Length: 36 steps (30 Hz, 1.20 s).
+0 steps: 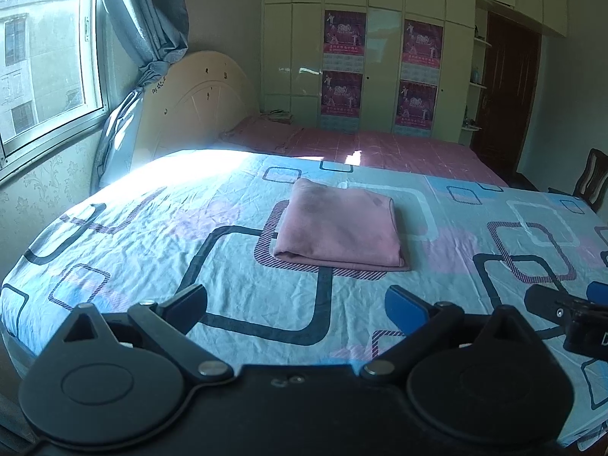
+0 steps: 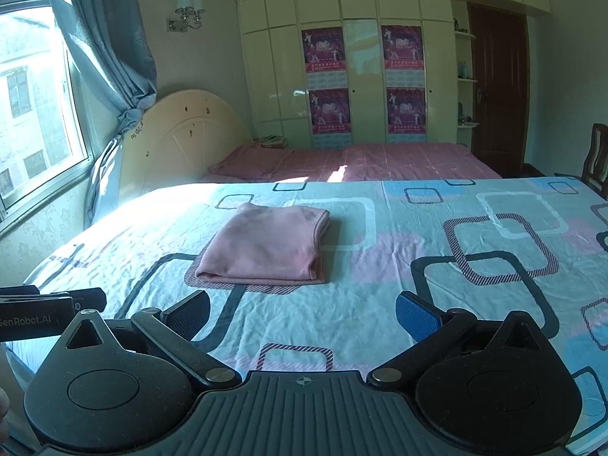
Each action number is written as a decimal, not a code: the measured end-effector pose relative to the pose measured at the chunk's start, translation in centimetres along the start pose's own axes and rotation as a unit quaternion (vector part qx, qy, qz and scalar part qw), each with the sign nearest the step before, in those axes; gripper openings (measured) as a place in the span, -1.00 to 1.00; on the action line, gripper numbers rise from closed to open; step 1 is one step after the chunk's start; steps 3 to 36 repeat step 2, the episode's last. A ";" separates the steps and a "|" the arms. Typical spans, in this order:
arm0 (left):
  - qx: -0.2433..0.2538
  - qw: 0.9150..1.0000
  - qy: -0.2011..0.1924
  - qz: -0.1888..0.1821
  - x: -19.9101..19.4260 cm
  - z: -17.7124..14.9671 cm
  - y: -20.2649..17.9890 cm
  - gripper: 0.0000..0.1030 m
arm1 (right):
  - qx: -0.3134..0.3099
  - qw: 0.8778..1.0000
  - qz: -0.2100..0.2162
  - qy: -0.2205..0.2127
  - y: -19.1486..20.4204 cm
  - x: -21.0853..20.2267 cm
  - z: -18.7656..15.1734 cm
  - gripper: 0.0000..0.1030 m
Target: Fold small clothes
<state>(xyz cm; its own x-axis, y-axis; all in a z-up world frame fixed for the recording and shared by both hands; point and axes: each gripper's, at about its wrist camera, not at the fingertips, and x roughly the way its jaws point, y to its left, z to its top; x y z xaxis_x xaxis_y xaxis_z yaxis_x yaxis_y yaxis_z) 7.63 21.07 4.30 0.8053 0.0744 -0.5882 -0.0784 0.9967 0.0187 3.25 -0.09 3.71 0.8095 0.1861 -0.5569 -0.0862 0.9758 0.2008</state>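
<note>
A pink garment [image 1: 340, 226] lies folded into a neat rectangle on the patterned light-blue sheet [image 1: 152, 228]. It also shows in the right wrist view [image 2: 268, 247]. My left gripper [image 1: 296, 309] is open and empty, held above the sheet's near edge, well short of the garment. My right gripper [image 2: 302, 315] is open and empty, also short of the garment, which lies ahead and slightly left. The right gripper's tip shows at the right edge of the left wrist view [image 1: 570, 307]. The left gripper's body shows at the left of the right wrist view [image 2: 49, 307].
A bed with a pink cover [image 1: 380, 148] and a cream headboard [image 1: 190, 102] stands behind the sheet-covered surface. A window [image 1: 38, 57] and grey-blue curtain [image 1: 144, 19] are at left. A wardrobe with posters [image 2: 364, 76], a brown door [image 2: 497, 95] and a wooden chair [image 2: 596, 159] are behind and right.
</note>
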 end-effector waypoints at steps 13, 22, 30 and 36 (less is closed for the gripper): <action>-0.002 1.000 0.007 0.000 1.3 0.6 0.1 0.99 | 0.003 1.000 -0.006 0.006 -0.5 0.8 0.0 0.99; -0.002 1.000 0.007 0.000 1.3 0.6 0.1 0.99 | 0.003 1.000 -0.006 0.006 -0.5 0.8 0.0 0.99; -0.002 1.000 0.007 0.000 1.3 0.6 0.1 0.99 | 0.003 1.000 -0.006 0.006 -0.5 0.8 0.0 0.99; -0.002 1.000 0.007 0.000 1.3 0.6 0.1 0.99 | 0.003 1.000 -0.006 0.006 -0.5 0.8 0.0 0.99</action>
